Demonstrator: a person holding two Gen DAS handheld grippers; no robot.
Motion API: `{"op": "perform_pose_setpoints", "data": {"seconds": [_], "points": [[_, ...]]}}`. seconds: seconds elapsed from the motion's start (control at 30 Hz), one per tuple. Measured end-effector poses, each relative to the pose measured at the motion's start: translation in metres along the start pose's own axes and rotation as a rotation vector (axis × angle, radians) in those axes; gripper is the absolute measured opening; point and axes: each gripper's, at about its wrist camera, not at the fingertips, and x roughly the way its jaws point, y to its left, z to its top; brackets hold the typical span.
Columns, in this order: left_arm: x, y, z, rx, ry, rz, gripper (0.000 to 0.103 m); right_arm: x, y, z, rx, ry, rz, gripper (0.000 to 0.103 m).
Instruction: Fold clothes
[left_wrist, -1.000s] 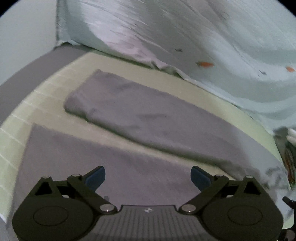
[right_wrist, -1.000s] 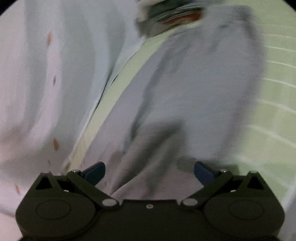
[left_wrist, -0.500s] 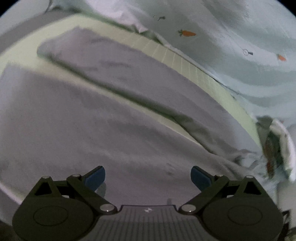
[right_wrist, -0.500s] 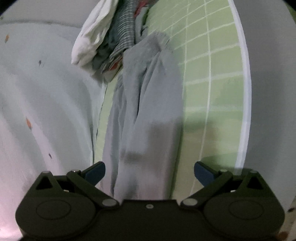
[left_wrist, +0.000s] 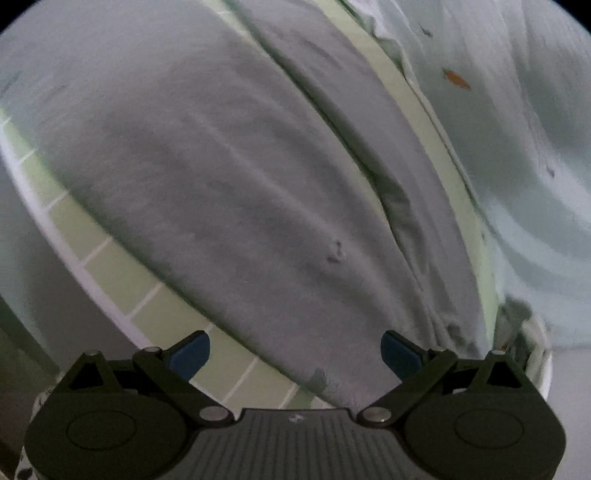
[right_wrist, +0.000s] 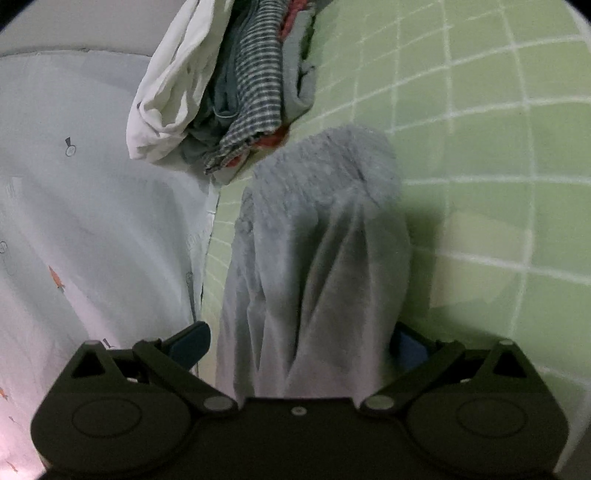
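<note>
A grey garment (left_wrist: 240, 177) lies spread on the green gridded mat (left_wrist: 122, 273), with one long part (left_wrist: 369, 122) folded alongside the rest. My left gripper (left_wrist: 295, 354) hovers open over the garment's near corner (left_wrist: 325, 380), with the cloth edge lying between its blue fingertips (left_wrist: 188, 354). In the right wrist view a bunched end of the grey garment (right_wrist: 321, 240) runs up from between the open jaws of my right gripper (right_wrist: 299, 345). The cloth partly covers the right fingertip (right_wrist: 410, 347). Whether either gripper touches the cloth cannot be told.
A pile of other clothes (right_wrist: 236, 92), white, striped and red, sits at the mat's far end. A pale sheet with small carrot prints (right_wrist: 74, 240) borders the mat (right_wrist: 480, 184); the same sheet (left_wrist: 517, 147) shows in the left wrist view. The mat's white edge (left_wrist: 55, 240) lies to the left.
The left gripper has swung round and come closer, from above the garment's middle to its near corner. The right gripper has moved in on the bunched end, and the clothes pile is nearer.
</note>
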Motion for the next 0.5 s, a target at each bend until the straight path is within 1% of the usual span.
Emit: {"op": "perform_pose_setpoints", "data": {"seconds": [0.17, 0.33, 0.5], "points": [[-0.016, 0.027, 0.012, -0.093, -0.077, -0.004, 0.098, 0.003, 0.001, 0.002, 0.0, -0.021, -0.001, 0.103], [-0.033, 0.055, 0.03, -0.184, -0.126, -0.035, 0.098, -0.003, 0.001, -0.012, 0.0, -0.063, -0.006, 0.103], [-0.05, 0.083, 0.052, -0.227, -0.167, -0.046, 0.098, -0.009, 0.0, -0.033, 0.028, -0.092, -0.01, 0.103]]}}
